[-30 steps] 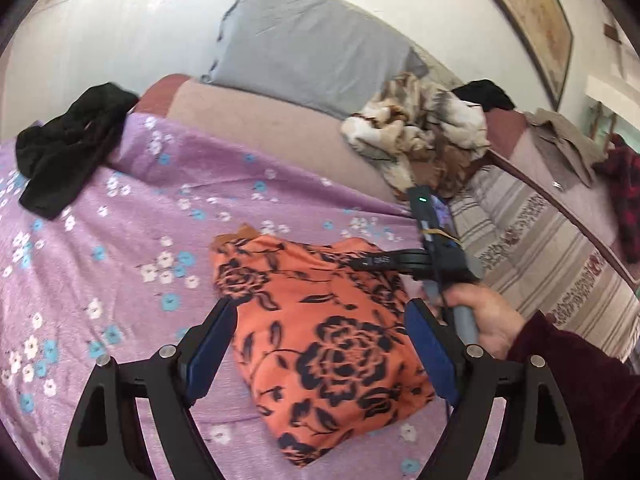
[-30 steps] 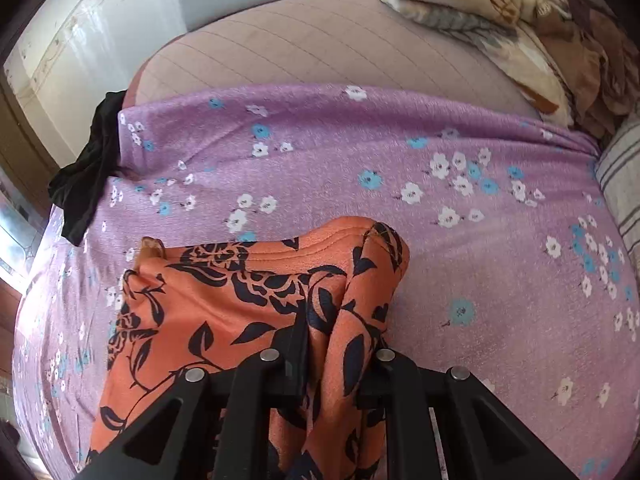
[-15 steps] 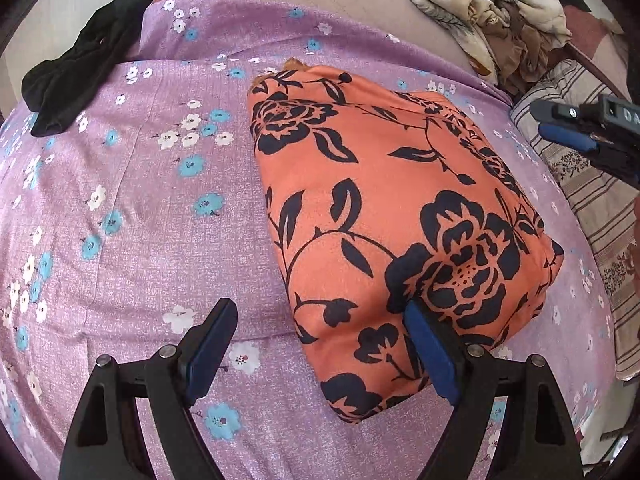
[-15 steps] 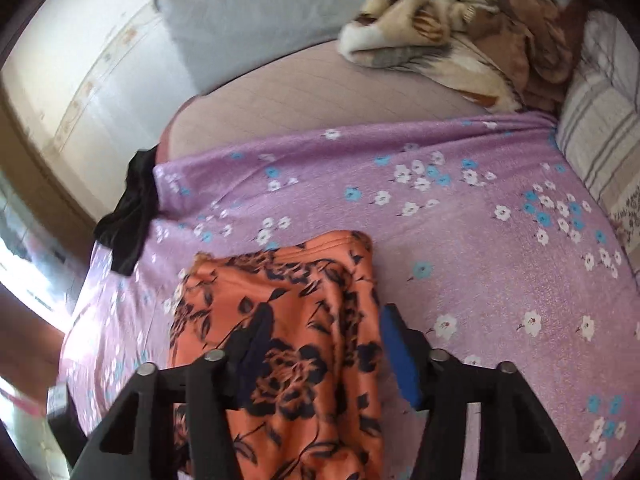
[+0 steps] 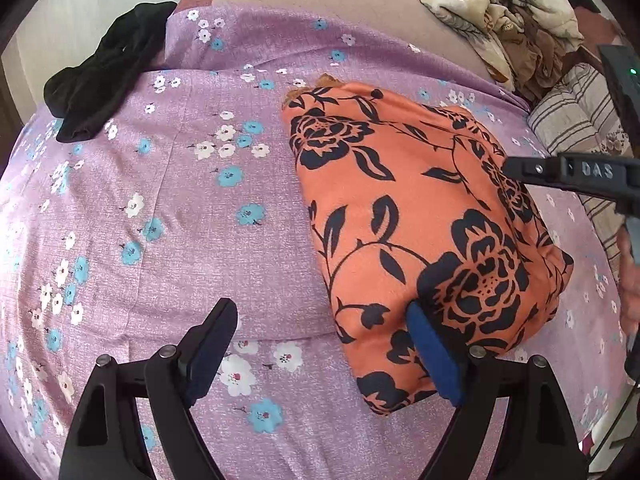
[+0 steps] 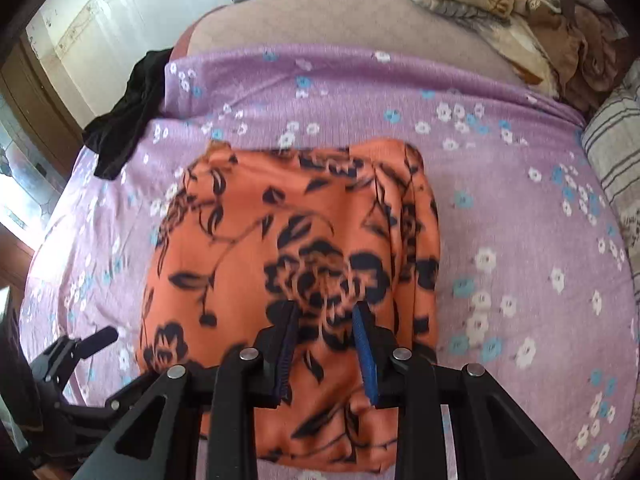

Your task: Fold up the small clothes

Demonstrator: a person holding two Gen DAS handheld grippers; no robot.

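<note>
One folded orange garment (image 5: 420, 216), black floral print

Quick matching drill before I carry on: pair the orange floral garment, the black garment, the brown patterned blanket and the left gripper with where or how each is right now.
1 orange floral garment
2 black garment
3 brown patterned blanket
4 left gripper

A far right, heaped
B jaws wide open
C folded, mid-sheet
D far left edge of the sheet

Pairs: 1-C, 2-D, 3-A, 4-B
</note>
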